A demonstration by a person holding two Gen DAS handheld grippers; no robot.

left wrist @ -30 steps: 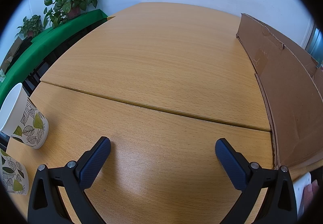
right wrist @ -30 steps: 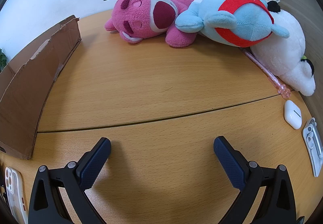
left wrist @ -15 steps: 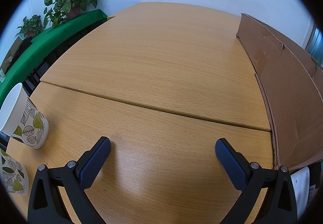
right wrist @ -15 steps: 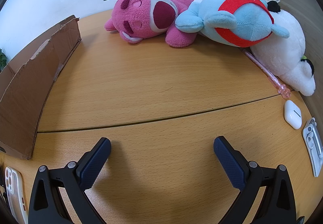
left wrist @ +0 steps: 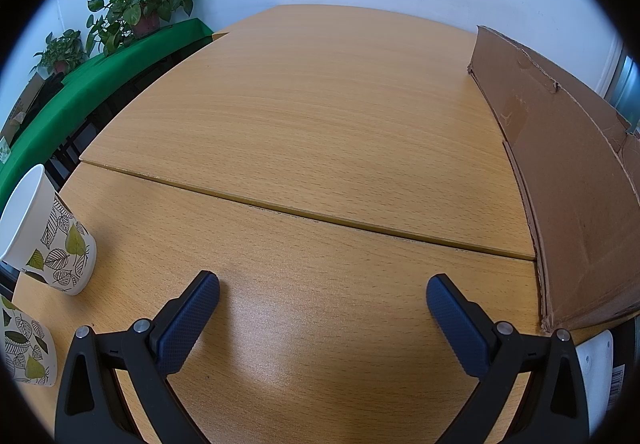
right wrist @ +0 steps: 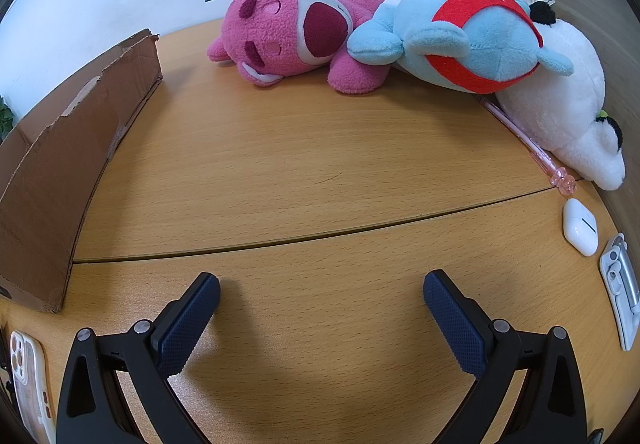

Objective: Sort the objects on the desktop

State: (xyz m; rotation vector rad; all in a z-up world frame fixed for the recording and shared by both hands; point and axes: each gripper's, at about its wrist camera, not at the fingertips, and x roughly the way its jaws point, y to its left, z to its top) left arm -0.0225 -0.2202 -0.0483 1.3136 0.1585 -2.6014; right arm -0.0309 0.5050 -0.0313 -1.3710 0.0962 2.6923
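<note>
My left gripper [left wrist: 322, 290] is open and empty, low over the wooden table [left wrist: 320, 116]. Two leaf-print paper cups stand at its left: one [left wrist: 48, 232] further back, one [left wrist: 24, 348] at the frame edge. My right gripper [right wrist: 320, 288] is open and empty over the table. Ahead of it lie a pink plush [right wrist: 292, 32], a blue plush with a red band [right wrist: 468, 36] and a white plush [right wrist: 568, 112]. A pink pen [right wrist: 528, 140], a white earbud case [right wrist: 580, 228] and a white clip-like object [right wrist: 620, 296] lie at the right.
A cardboard box [left wrist: 572, 180] stands between the two grippers; it also shows at the left of the right wrist view [right wrist: 68, 156]. A phone in a clear case [right wrist: 28, 376] lies at lower left there. Potted plants [left wrist: 148, 4] stand on a green-covered bench [left wrist: 80, 84] beyond the table.
A hand seen at the lower right edge of the left wrist view one second ago has gone. Both grippers have stayed still and open.
</note>
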